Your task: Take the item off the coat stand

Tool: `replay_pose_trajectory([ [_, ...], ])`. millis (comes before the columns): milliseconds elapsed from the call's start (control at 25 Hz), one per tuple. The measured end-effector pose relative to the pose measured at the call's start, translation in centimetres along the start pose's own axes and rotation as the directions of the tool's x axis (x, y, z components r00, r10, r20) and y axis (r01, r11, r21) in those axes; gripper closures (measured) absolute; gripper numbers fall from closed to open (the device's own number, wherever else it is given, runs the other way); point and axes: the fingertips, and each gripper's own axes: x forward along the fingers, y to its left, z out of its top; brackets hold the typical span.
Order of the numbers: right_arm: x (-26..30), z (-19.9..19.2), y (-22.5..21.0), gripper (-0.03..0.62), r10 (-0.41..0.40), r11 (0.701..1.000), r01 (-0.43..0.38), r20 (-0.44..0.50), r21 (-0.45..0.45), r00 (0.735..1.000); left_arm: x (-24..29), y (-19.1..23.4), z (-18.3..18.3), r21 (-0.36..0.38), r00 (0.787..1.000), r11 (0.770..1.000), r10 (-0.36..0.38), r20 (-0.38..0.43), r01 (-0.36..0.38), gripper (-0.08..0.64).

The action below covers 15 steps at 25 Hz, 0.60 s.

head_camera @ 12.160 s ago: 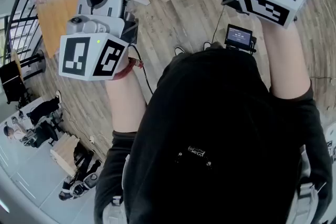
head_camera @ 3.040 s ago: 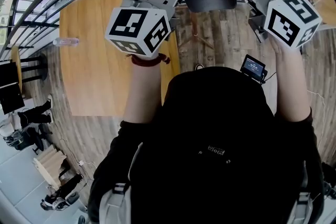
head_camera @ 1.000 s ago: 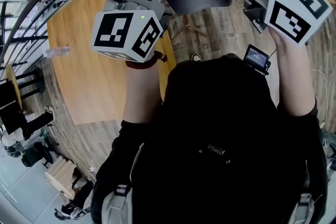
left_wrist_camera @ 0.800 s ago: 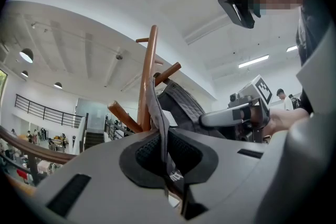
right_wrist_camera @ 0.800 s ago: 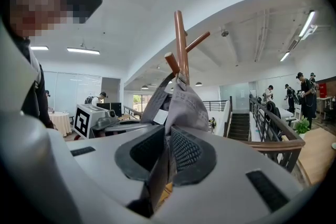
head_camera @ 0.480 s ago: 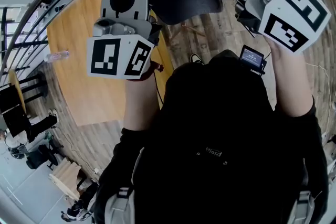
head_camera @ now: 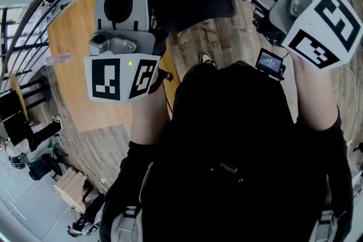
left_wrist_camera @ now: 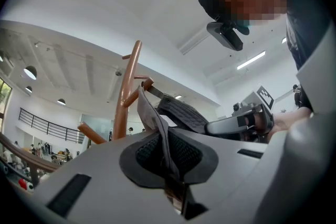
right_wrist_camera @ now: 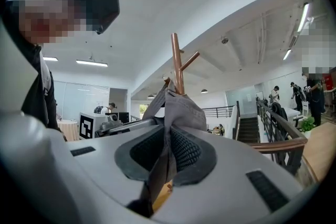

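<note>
Grey plastic left gripper (left_wrist_camera: 167, 155), item one: its jaws are pressing almost flat together, pinching a thin fold of the dark grey fabric baseball cap (left_wrist_camera: 151, 113) between the ribbed black pads (left_wrist_camera: 186, 152).

Right gripper (right_wrist_camera: 169, 153), same grey plastic, item two: its jaws are standing slightly wider and are clamping a thicker bunch of the same cap, with cloth filling the whole gap between the pads.

Cap, item three: I am holding it up in front of me between both tools. In the head view it is spanning from one gripper to the other at the top of the frame, with pale lettering on it that is too blurred for me to read.

Small black screen device (head_camera: 269, 62), item four: it is sitting just below my right gripper's marker cube.

Copper-brown coat stand with angled pegs (left_wrist_camera: 127, 89), item five: it is rising directly behind the cap. In the left gripper view the cap's upper edge is showing right against a short peg. In the right gripper view the cloth is peaking at the upright post. Whether the cap is hanging on a peg or only overlapping the stand, I cannot tell.

Light wooden table (head_camera: 74, 48), item six: it is lying below my left gripper, carrying a clear plastic bottle (head_camera: 57, 58) near its far edge.

Brown plank floor (head_camera: 193, 45), item seven: it is showing beneath the cap.
</note>
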Motion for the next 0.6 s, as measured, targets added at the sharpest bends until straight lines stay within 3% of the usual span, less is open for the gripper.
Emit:
replay_pose_trajectory([
  [240, -5.4, 1.5, -1.0, 0.540, 0.007, 1.000, -0.006, 0.024, -0.016, 1.000, 1.9, -5.2, 1.1, 0.009, 1.000, 1.000, -0.024, 0.019, 0.023, 0.541],
  [600, -4.7, 1.4, 1.5, 0.540, 0.121, 0.990, -0.120, 0.014, -0.069, 0.993, -1.0, -4.9, 2.1, 0.035, 0.995, 0.994, 0.100, 0.017, -0.100, 0.541],
])
